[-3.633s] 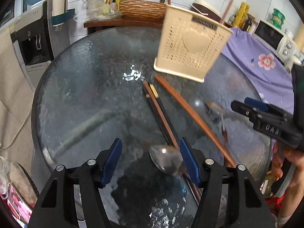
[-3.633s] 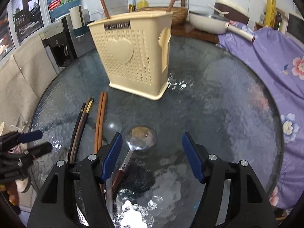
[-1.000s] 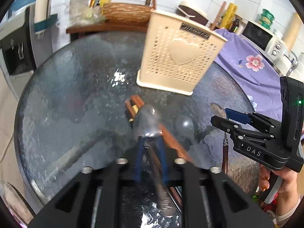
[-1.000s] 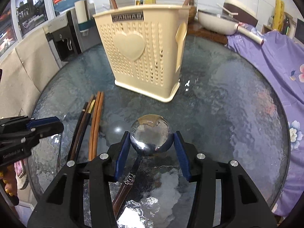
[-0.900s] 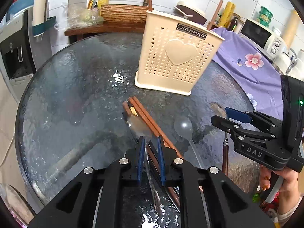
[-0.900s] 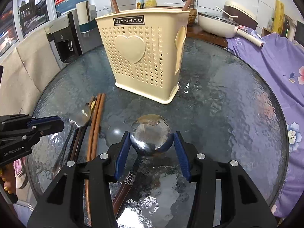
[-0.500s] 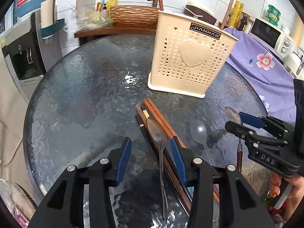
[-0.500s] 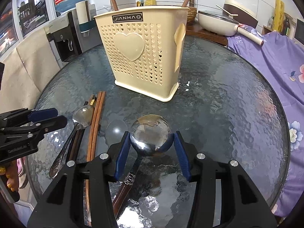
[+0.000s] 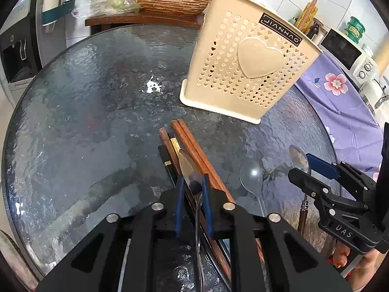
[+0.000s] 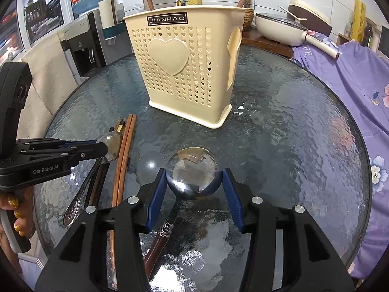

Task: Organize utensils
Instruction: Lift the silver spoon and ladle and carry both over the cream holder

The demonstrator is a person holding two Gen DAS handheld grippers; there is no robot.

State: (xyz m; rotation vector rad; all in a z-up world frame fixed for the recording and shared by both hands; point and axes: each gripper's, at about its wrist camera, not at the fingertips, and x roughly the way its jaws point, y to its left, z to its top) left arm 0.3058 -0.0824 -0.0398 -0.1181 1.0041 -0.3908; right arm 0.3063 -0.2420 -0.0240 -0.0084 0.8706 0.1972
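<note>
A cream perforated utensil holder [image 9: 250, 73] [image 10: 189, 73] stands on the round glass table [image 9: 85, 121], with two wooden sticks rising out of it. In front of it lie several chopsticks [image 9: 192, 141] [image 10: 124, 150]. My left gripper [image 9: 192, 182] [image 10: 104, 148] is closing, its blue pads pressing on the bowl of a metal spoon [image 9: 190, 170] [image 10: 113, 143] above the chopsticks. The spoon's handle trails back under the gripper. My right gripper [image 10: 193, 182] [image 9: 299, 168] is shut on the round bowl of a brown-handled spoon [image 10: 192, 175], held just over the glass.
A purple flowered cloth [image 10: 352, 77] covers the right side. Behind the table sit a wicker basket [image 9: 170, 0], a white pan [image 10: 279, 29] and a water dispenser [image 10: 80, 43]. A hand [image 10: 14, 209] holds the left gripper's grip. Bare glass lies left of the chopsticks.
Half a second ago the left jaws stood apart around the metal spoon lying on the chopsticks; now they have closed on its bowl, and the gripper has come lower and nearer. The right gripper has not moved.
</note>
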